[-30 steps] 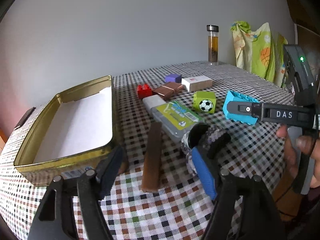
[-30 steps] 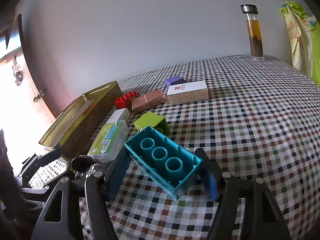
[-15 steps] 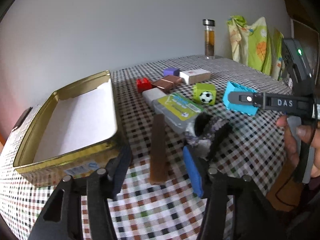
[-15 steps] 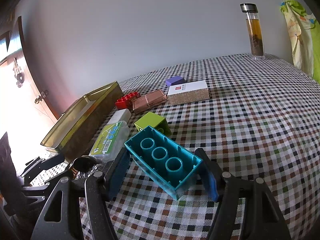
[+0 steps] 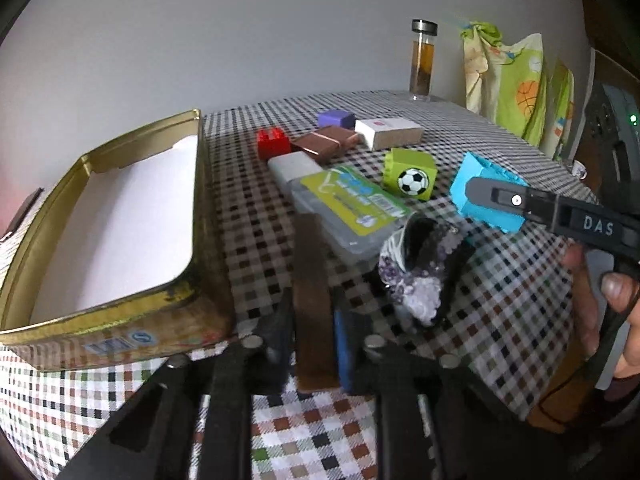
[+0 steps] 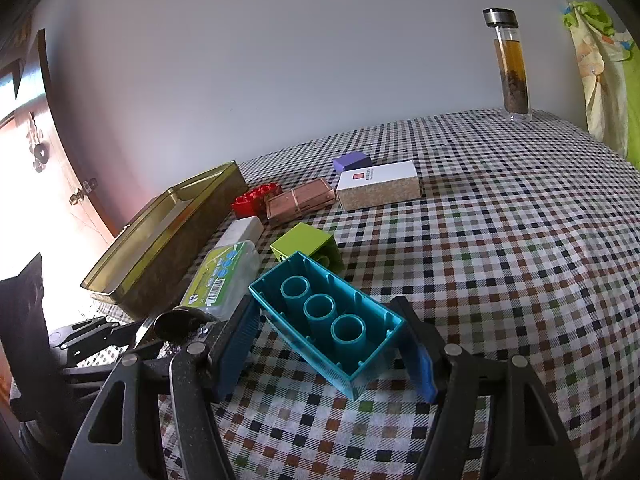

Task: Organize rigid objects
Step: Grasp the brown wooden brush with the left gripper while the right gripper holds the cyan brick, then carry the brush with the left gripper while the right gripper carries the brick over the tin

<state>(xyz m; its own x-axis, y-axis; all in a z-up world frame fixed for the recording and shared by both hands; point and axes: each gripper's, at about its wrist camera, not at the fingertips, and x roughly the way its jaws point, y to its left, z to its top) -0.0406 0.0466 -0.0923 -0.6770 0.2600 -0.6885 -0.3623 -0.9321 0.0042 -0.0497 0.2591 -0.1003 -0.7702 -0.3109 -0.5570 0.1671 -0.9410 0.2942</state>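
A: Okay, left wrist view first. left gripper (image 5: 314,332) has its fingers closed in on both sides of the brown bar (image 5: 312,280), pads look to be touching its long sides near the close end. Bar lies flat on the checkered tablecloth (image 5: 500,320), just right of the gold tin (image 5: 120,208)

B: Tin state?

A: Lid off, white lining showing, nothing visible inside. Right of the bar: a purple-white crystal chunk (image 5: 420,276), touching the clear case with green label (image 5: 344,208). Further back: red brick (image 5: 273,142), copper-brown box (image 5: 326,143), purple block (image 5: 336,119), white box (image 5: 388,132), green cube with a football print (image 5: 410,174)

B: Right side?

A: right gripper (image 5: 492,200) enters from the right, one black finger across the blue brick (image 5: 484,196). Hand (image 5: 608,300) on its handle. Glass bottle (image 5: 422,62) upright at the far table edge, patterned cloth (image 5: 516,76) hanging beyond

B: Right wrist view?

A: Fingers spread wide, one on each side of the blue brick, which sits on the cloth with hollow underside and three tubes facing the camera. Left pad close to its end, right pad near the opposite corner; can't tell if either touches. Not clamped. Tin, case and green cube sit behind it, left gripper low at the left edge
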